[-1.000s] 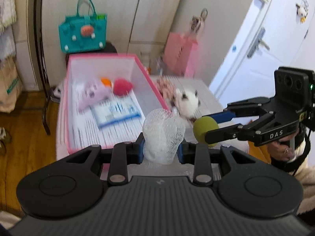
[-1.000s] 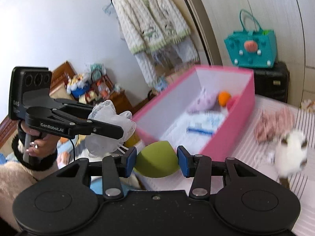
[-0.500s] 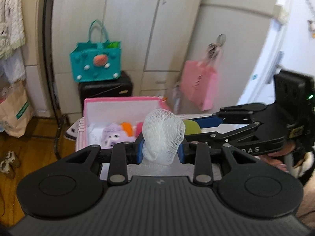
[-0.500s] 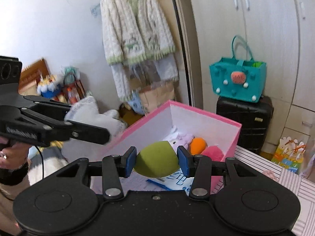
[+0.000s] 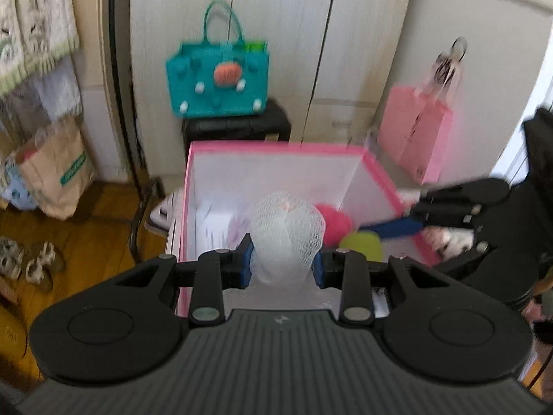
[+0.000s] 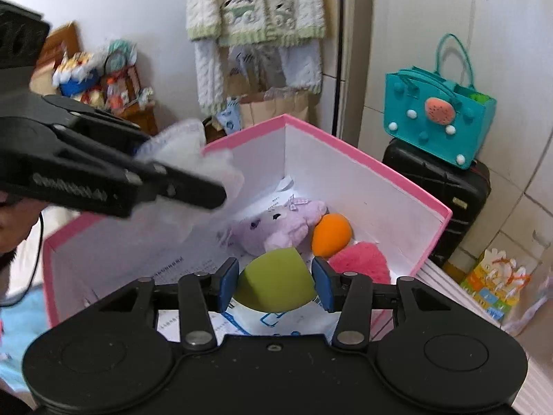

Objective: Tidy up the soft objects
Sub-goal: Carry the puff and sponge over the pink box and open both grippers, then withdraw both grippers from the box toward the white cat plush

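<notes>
My left gripper [image 5: 285,259] is shut on a white mesh bath puff [image 5: 287,235] and holds it over the near end of the pink box [image 5: 276,145]. A green sponge [image 6: 276,280] sits between the blue pads of my right gripper [image 6: 276,283], whose jaws are opening while the pads still touch it. It hangs above the box [image 6: 363,155], beside a purple plush [image 6: 273,224], an orange sponge [image 6: 331,235] and a pink puff [image 6: 359,263] lying on papers inside. In the right wrist view the left gripper [image 6: 214,197] reaches in from the left.
A teal bag [image 5: 217,79] stands on a black suitcase [image 5: 238,128] behind the box. A pink paper bag [image 5: 414,138] hangs at the right. A brown paper bag [image 5: 55,169] and shoes [image 5: 31,263] are on the wooden floor at the left. A cardigan [image 6: 255,0] hangs by the wardrobe.
Both grippers have swung over the pink box and tilted downward, each still carrying its object. The plush cat on the table has left both views.
</notes>
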### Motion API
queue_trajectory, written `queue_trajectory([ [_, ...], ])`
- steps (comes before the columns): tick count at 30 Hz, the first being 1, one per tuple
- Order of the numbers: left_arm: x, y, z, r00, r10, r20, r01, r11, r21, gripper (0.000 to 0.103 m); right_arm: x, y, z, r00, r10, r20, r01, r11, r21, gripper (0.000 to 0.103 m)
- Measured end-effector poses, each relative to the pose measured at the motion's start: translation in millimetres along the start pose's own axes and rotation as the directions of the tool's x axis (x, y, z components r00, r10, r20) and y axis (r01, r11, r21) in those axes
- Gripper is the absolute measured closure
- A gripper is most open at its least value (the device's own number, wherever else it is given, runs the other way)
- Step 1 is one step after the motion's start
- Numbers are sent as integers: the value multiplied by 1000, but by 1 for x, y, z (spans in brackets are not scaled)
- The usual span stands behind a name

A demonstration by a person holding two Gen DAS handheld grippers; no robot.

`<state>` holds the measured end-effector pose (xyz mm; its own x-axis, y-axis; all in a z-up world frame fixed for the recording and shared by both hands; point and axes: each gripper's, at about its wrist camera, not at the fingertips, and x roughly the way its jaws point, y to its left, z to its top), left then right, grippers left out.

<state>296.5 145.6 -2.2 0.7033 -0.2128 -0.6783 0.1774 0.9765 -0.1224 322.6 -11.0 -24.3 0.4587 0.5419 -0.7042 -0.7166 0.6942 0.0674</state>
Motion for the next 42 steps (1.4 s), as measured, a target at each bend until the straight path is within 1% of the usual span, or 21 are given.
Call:
queue_trajectory([
  [2, 9, -1, -5, 999, 36, -21, -36, 999, 14, 71, 9, 1, 3, 1000, -9, -21, 8, 999, -31, 49],
  [3, 11, -3, -8, 998, 57, -20, -56, 998, 17, 68, 14, 1, 4, 999, -18, -32, 17, 999, -44, 48],
  [4, 12, -4, -9, 997, 74, -13, -74, 997, 20, 59, 18, 2, 4, 999, -38, -36, 36, 998, -53, 43],
  [5, 11, -4, -10, 997, 81, -4, -81, 996, 20, 54, 20, 1, 5, 998, -55, -35, 53, 997, -56, 39],
  [6, 9, -3, -11, 996, 84, 8, -84, 996, 19, 52, 20, 0, 4, 998, -64, -29, 62, 997, -50, 32],
  [7, 4, -5, -11, 996, 88, 26, -88, 996, 20, 48, 17, -3, 4, 998, -65, -19, 64, 997, -35, 30],
  [8, 0, -6, -11, 995, 93, 39, -94, 995, 23, 44, 13, -6, 3, 998, -60, -6, 60, 998, -10, 30],
  [11, -15, -9, -10, 992, 101, 81, -103, 994, 31, 39, -7, -14, 0, 998, -36, 44, 33, 997, 63, 30],
  [15, -38, -11, -17, 989, 97, 112, -100, 995, 23, 34, -42, -17, -12, 993, -37, 114, 23, 992, 123, 27],
  [18, -51, -14, -25, 993, 75, 94, -77, 997, 11, 34, -65, -13, -24, 989, -61, 138, 42, 990, 135, 26],
  [21, -62, -17, -30, 997, 35, 70, -35, 999, -2, 34, -83, -10, -34, 986, -70, 150, 49, 989, 143, 26],
  [29, -89, -33, -42, 998, -57, 20, 57, 998, -25, 33, -127, 3, -58, 981, -43, 190, 16, 990, 141, 25],
  [32, -98, -45, -44, 995, -96, -4, 96, 995, 0, 33, -141, 6, -66, 980, -38, 193, 12, 990, 139, 25],
  [35, -107, -60, -48, 995, -94, -18, 95, 995, 40, 33, -155, 9, -74, 979, -32, 202, 5, 991, 134, 24],
  [37, -113, -70, -49, 996, -91, -23, 92, 994, 63, 33, -164, 11, -80, 978, -29, 205, 2, 992, 128, 18],
  [39, -117, -79, -53, 995, -97, -36, 100, 992, 81, 30, -174, 13, -88, 976, -33, 215, 6, 992, 128, 16],
  [42, -121, -93, -59, 992, -111, -63, 117, 988, 105, 23, -189, 13, -100, 971, -72, 226, 35, 986, 163, 16],
])
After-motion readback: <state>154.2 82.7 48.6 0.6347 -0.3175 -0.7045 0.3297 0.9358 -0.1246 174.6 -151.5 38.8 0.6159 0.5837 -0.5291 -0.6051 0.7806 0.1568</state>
